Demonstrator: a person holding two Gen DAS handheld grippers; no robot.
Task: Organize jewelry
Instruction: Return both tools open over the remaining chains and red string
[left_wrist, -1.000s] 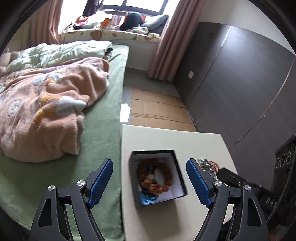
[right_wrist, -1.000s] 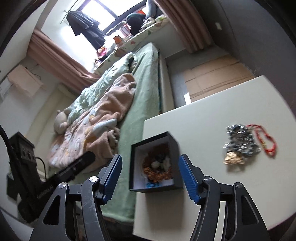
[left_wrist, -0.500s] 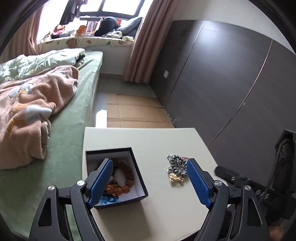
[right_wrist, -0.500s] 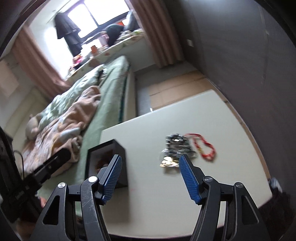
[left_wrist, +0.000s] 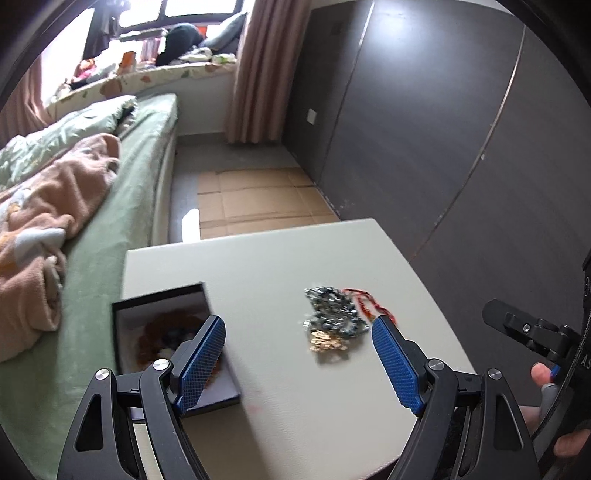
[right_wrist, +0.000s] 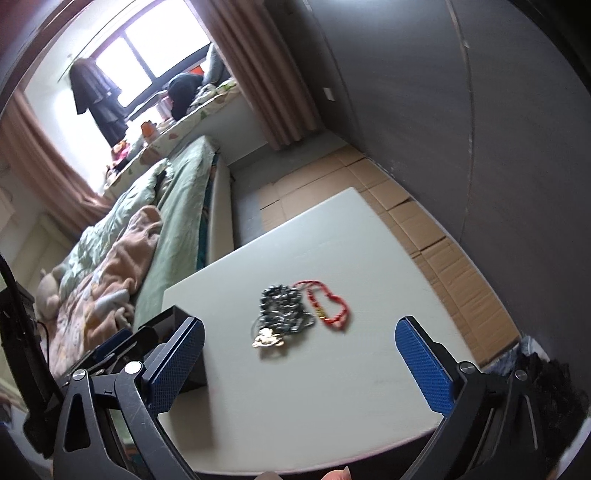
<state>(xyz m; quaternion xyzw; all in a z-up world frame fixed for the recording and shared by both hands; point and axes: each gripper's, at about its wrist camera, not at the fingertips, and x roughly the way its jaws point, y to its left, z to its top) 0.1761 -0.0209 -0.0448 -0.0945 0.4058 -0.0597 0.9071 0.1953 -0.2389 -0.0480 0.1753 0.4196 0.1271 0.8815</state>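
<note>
A black open box with a brown bead bracelet inside sits at the left of the white table; in the right wrist view only its dark corner shows. A heap of dark metallic beads, a gold piece and a red bead string lie mid-table. My left gripper is open and empty, near the heap. My right gripper is open and empty, short of the heap.
A bed with green sheet and pink blanket runs along the table's left. Cardboard covers the floor beyond. A dark wall stands on the right. The right gripper's handle and hand show at the right edge.
Both grippers have swung right, from over the box toward the jewelry heap. The box now sits at the left of both views. Both stay open.
</note>
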